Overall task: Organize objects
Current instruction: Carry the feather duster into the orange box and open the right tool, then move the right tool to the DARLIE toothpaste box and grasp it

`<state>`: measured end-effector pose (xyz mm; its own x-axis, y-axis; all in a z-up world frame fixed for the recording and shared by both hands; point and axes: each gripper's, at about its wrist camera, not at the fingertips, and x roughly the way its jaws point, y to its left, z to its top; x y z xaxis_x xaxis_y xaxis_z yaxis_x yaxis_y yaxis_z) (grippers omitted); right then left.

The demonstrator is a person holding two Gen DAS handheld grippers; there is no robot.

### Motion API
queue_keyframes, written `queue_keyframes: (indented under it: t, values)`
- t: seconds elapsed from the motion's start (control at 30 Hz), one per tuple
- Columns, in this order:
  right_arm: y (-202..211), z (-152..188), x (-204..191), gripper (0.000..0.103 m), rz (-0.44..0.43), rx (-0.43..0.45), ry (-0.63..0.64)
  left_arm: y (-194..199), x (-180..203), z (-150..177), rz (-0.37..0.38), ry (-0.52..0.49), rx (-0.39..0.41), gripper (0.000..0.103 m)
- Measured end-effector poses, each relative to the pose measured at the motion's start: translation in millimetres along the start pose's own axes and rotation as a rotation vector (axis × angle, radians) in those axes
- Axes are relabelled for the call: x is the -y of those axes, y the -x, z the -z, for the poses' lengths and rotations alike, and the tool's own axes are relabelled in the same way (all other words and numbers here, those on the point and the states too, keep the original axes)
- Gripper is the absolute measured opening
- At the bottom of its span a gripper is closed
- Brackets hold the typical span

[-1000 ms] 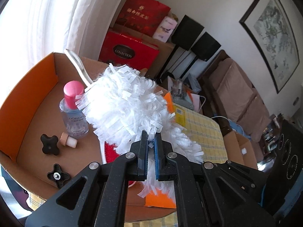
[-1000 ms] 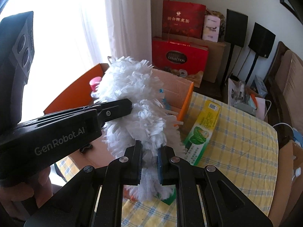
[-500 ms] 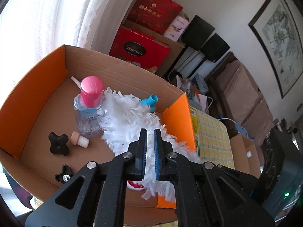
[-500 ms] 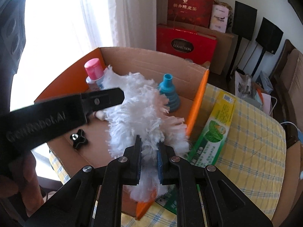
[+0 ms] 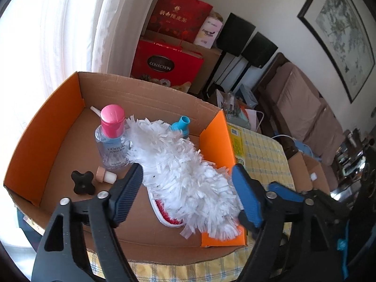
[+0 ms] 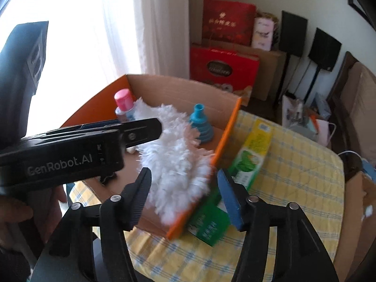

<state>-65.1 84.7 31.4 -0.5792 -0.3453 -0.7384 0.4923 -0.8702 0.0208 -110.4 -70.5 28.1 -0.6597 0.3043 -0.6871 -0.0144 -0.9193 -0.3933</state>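
A white fluffy duster point(image 5: 181, 171) lies in the cardboard box point(image 5: 47, 127), its near end draped over the orange right wall; it also shows in the right wrist view point(image 6: 174, 157). My left gripper point(image 5: 188, 183) is open, its jaws spread either side of the duster and not holding it. My right gripper point(image 6: 184, 183) is open too, just in front of the duster's near end. The left gripper's body crosses the right wrist view at the left.
In the box stand a pink-capped bottle point(image 5: 114, 138), a blue funnel-shaped piece point(image 5: 182, 127), a black knob point(image 5: 82, 183) and a small cork stopper point(image 5: 107, 176). A green and yellow carton point(image 6: 249, 155) lies on the checked tablecloth point(image 6: 293, 176) beside the box.
Both grippers carried the duster down into the box, then opened and let it go. It now lies on the box floor and right wall.
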Motion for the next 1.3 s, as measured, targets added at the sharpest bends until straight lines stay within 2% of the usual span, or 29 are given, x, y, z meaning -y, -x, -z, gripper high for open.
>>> queue_keyframes:
  t: [0.17,0.33,0.6,0.83,0.93,1.17,1.3]
  values:
    - [20,7,23,0.068,0.023,0.029,-0.069,9,3,5,0.007,-0.015,-0.003,0.082]
    - [24,22,51,0.068,0.040,0.008,-0.151,16,6,15,0.014,-0.037,-0.014,0.082]
    - [10,46,78,0.068,-0.008,-0.042,-0.269,15,16,31,0.008,-0.081,-0.037,0.083]
    - [-5,28,98,0.068,0.011,-0.057,-0.323,11,27,35,-0.010,-0.126,-0.047,0.084]
    - [-10,18,105,0.068,0.025,-0.062,-0.330,7,32,37,0.000,-0.135,-0.050,0.093]
    - [-36,-7,121,0.068,0.065,-0.103,-0.338,-5,47,37,0.013,-0.161,-0.066,0.094]
    - [-60,-17,135,0.068,0.077,-0.137,-0.382,-12,57,35,0.015,-0.191,-0.065,0.102]
